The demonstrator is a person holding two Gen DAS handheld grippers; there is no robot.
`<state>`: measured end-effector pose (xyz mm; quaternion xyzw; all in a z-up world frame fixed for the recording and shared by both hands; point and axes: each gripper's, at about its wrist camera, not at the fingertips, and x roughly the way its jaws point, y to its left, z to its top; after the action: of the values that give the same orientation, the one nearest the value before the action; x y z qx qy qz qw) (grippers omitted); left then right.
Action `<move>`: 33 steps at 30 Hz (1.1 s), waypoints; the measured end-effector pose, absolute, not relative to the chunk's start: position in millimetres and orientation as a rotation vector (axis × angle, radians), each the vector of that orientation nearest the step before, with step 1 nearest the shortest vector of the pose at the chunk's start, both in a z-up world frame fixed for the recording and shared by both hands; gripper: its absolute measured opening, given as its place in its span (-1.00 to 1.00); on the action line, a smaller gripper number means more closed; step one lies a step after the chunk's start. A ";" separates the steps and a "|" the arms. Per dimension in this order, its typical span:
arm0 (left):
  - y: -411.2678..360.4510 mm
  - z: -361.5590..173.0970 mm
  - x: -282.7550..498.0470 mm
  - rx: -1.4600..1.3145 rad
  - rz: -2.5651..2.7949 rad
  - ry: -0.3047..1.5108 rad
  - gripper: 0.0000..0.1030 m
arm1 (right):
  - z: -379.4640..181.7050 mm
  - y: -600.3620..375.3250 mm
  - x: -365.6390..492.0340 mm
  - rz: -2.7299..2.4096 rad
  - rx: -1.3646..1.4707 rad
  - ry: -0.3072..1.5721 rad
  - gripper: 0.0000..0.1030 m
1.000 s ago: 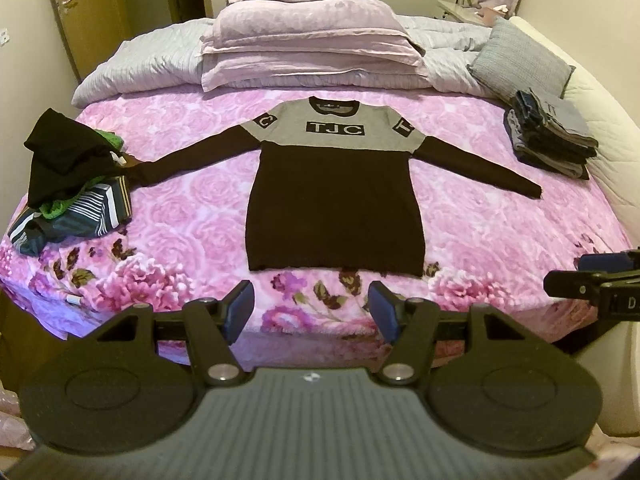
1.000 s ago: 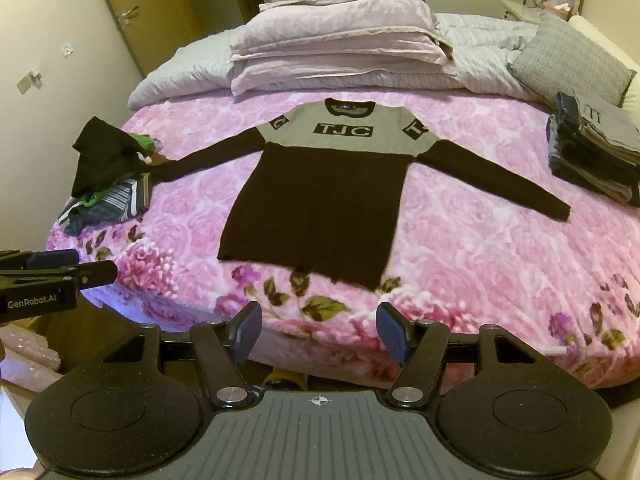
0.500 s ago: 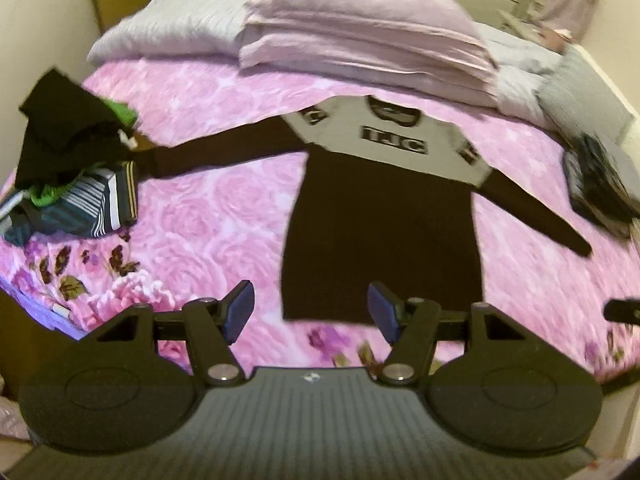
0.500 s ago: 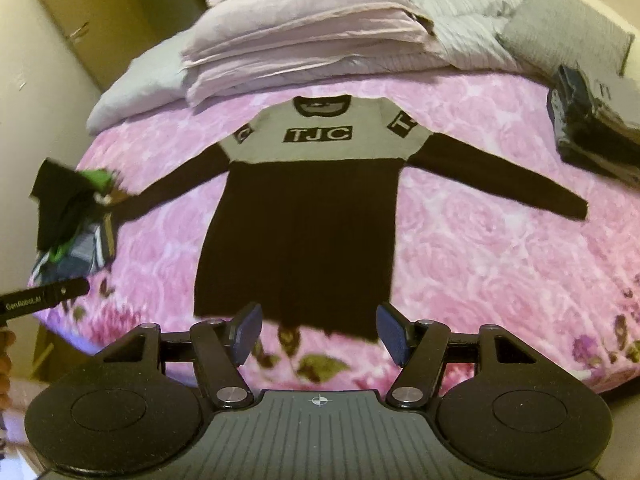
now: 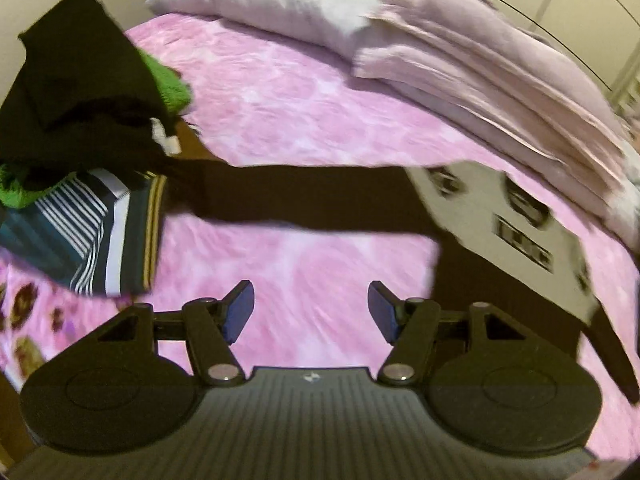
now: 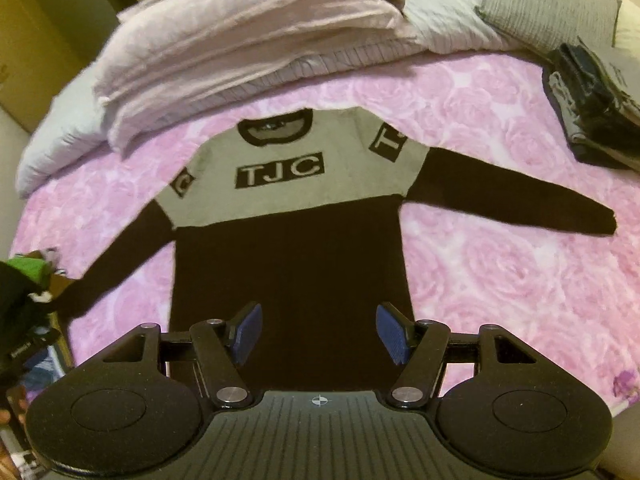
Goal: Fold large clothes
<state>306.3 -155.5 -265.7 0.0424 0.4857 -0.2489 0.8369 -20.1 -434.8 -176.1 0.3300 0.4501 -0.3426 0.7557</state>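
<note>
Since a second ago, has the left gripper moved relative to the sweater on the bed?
Yes. The left gripper has swung toward the sweater's left sleeve and the clothes pile, closing in on the bed; earlier it faced the hem.

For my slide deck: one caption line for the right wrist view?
Open right gripper above the hem of a TJC sweater spread flat, sleeves out, on a pink bedspread.
</note>
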 end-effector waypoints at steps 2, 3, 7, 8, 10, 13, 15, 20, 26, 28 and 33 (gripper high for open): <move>-152.8 -289.7 334.5 0.073 -0.474 1.021 0.12 | -196.6 -439.7 -8.8 -0.762 0.724 1.029 0.17; -150.6 -301.4 347.7 0.057 -0.448 1.014 0.11 | -207.3 -441.1 -4.8 -0.767 0.727 1.052 0.17; -137.7 -341.9 396.1 -0.020 -0.329 0.998 -0.05 | -248.8 -442.9 6.8 -0.777 0.728 1.140 0.17; -133.9 -350.4 405.8 -0.042 -0.300 0.992 -0.05 | -260.5 -443.3 9.9 -0.773 0.726 1.164 0.17; -127.2 -364.0 420.9 -0.091 -0.254 0.990 -0.09 | -277.7 -442.0 14.2 -0.768 0.719 1.202 0.17; -116.0 -378.6 435.7 -0.190 -0.191 0.980 -0.16 | -296.4 -441.5 22.1 -0.751 0.695 1.234 0.17; -111.5 -384.1 442.8 -0.249 -0.182 0.964 -0.17 | -304.1 -441.6 26.9 -0.738 0.663 1.238 0.17; -111.7 -395.9 456.2 -0.286 -0.168 0.968 -0.55 | -319.8 -453.0 34.1 -0.733 0.575 1.236 0.17; -125.3 -367.6 445.1 -0.224 -0.196 0.891 -0.93 | -326.4 -486.2 26.1 -0.778 0.571 1.176 0.17; -142.3 -344.6 431.1 -0.193 -0.256 0.841 -0.93 | -325.1 -498.8 15.4 -0.807 0.579 1.145 0.17; -226.3 -280.4 375.1 -0.048 -0.498 0.678 -0.94 | -319.4 -528.8 -19.3 -0.890 0.611 1.075 0.17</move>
<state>375.1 -226.3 -280.4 -0.0234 0.3289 -0.2417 0.9126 -19.3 -528.8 -319.4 0.2766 0.4869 -0.4034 0.7237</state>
